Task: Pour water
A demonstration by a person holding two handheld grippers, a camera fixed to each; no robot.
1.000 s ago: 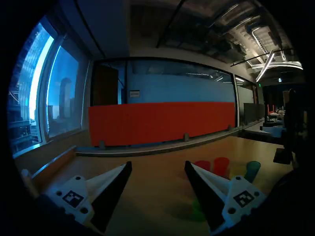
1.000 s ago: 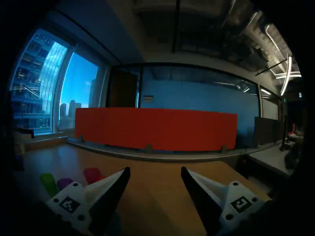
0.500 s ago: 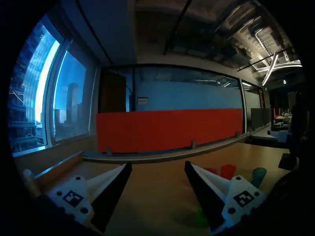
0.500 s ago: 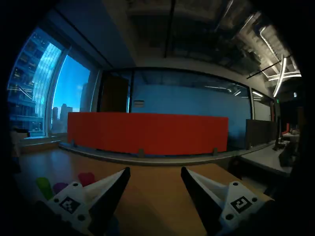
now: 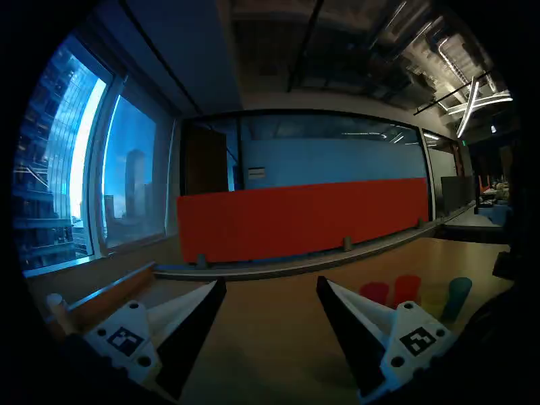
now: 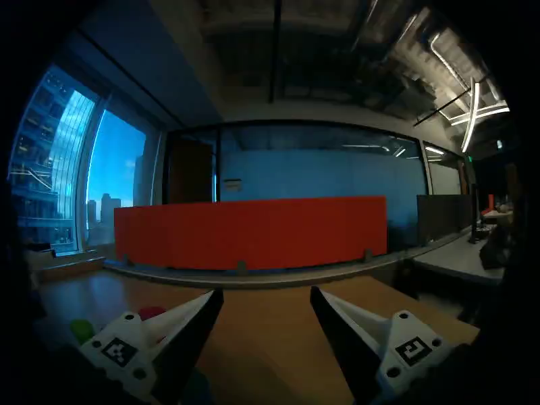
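Several small coloured cups stand on the wooden table. In the left gripper view a pink cup [image 5: 375, 292], a red cup [image 5: 407, 287], a yellow cup [image 5: 433, 304] and a teal cup [image 5: 459, 295] sit at the right, just beyond my right-hand finger. My left gripper [image 5: 270, 287] is open with nothing between its fingers. In the right gripper view a green cup [image 6: 82, 330] and a pink cup [image 6: 151, 312] peek out at the lower left behind the left-hand finger. My right gripper [image 6: 265, 295] is open and holds nothing.
The wooden table [image 5: 270, 337] runs forward to an orange divider panel [image 5: 304, 217] with a glass wall above it. Tall windows [image 5: 74, 182] line the left side. Desks and dark office gear [image 6: 486, 250] stand at the far right.
Both views have tilted upward and swung a little, so the cups slid lower and sideways in each view. Both grippers stay open.
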